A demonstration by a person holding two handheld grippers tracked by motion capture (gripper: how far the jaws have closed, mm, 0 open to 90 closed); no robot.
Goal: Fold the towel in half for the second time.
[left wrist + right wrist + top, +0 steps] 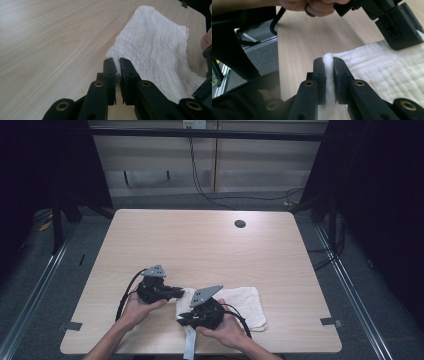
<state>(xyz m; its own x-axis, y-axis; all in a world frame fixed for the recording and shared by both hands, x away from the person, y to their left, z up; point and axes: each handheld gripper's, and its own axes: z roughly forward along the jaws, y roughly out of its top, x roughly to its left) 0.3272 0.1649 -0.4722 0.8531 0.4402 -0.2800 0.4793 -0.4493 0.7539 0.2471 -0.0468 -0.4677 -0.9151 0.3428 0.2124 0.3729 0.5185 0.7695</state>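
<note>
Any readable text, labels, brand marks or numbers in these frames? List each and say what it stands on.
None can be read. The white towel, the wooden table and both grippers, left and right, carry no visible lettering. A small yellow and white item on the far wall may be a label, but it is too small to read.

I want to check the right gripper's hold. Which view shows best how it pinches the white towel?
The right gripper view: the right gripper has a fold of the white towel clamped between its jaws. The high view shows that gripper from above; the left gripper view shows the towel.
</note>
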